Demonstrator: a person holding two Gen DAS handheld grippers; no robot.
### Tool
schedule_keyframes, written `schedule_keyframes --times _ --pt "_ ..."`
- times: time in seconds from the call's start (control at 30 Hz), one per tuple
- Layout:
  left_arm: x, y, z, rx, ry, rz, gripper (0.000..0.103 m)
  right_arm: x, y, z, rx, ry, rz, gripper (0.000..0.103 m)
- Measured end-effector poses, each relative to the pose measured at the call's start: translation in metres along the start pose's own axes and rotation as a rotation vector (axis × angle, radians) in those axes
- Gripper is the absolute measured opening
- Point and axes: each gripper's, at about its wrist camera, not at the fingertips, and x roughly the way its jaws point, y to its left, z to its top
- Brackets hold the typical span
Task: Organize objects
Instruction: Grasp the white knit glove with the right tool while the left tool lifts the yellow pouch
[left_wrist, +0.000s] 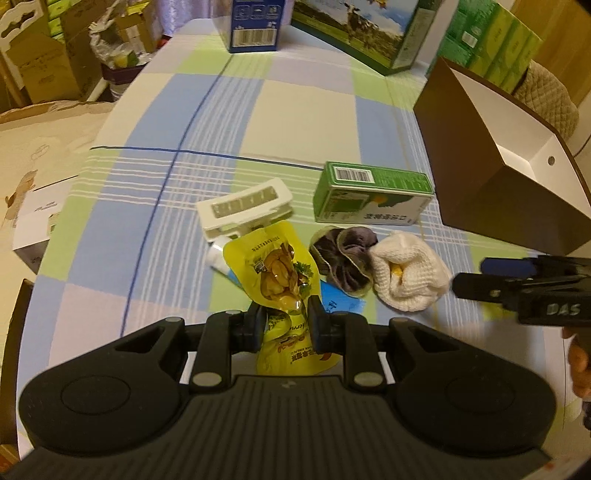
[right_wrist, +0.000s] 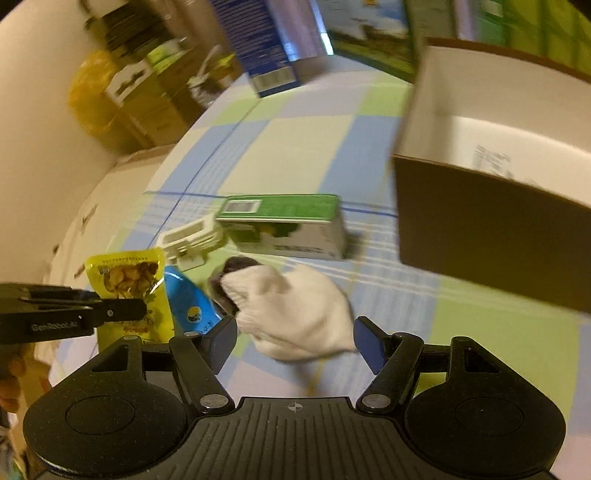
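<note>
Left claw (left_wrist: 284, 317) pinches the yellow snack pouch (left_wrist: 275, 275) at frame centre. Right claw (right_wrist: 295, 332) gapes wide. The white sock (right_wrist: 295, 310) lies directly ahead between its fingers, lower centre.

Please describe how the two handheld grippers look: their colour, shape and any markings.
Both are black plastic, with a ribbed body and two round lobes. The left gripper has dark fingers and white "GenRobot.AI" lettering on its side. The right gripper has blue-faced fingers and raised "DAS" lettering.

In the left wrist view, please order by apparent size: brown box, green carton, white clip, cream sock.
1. brown box, clearly largest
2. green carton
3. white clip and cream sock: they look similar, and the sock lies nearer the camera, so I leave them unranked.
</note>
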Motion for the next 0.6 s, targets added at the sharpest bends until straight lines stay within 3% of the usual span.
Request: schedule_keyframes --times 0.2,0.33,0.47,0.53,0.6 --pt "-0.008 0.008 -0.003 -0.020 -0.012 0.008 0.019 0.026 0.019 0.006 -0.093 0.014 -0.012 0.062" --pt "-0.010 0.010 -0.005 -0.029 -0.014 0.011 0.019 0.040 0.020 0.002 -0.103 0.044 -0.027 0.046" --pt "-0.011 0.013 -0.007 -0.031 -0.011 0.015 0.019 0.035 0.022 -0.003 -0.125 0.035 -0.022 0.013" --pt "-0.011 0.014 -0.008 -0.029 -0.009 0.015 0.019 0.027 0.021 -0.005 -0.126 0.025 -0.023 0.004" --pt "-0.012 0.013 -0.008 -0.024 -0.011 0.013 0.019 0.021 0.018 -0.007 -0.115 0.020 -0.030 0.003"
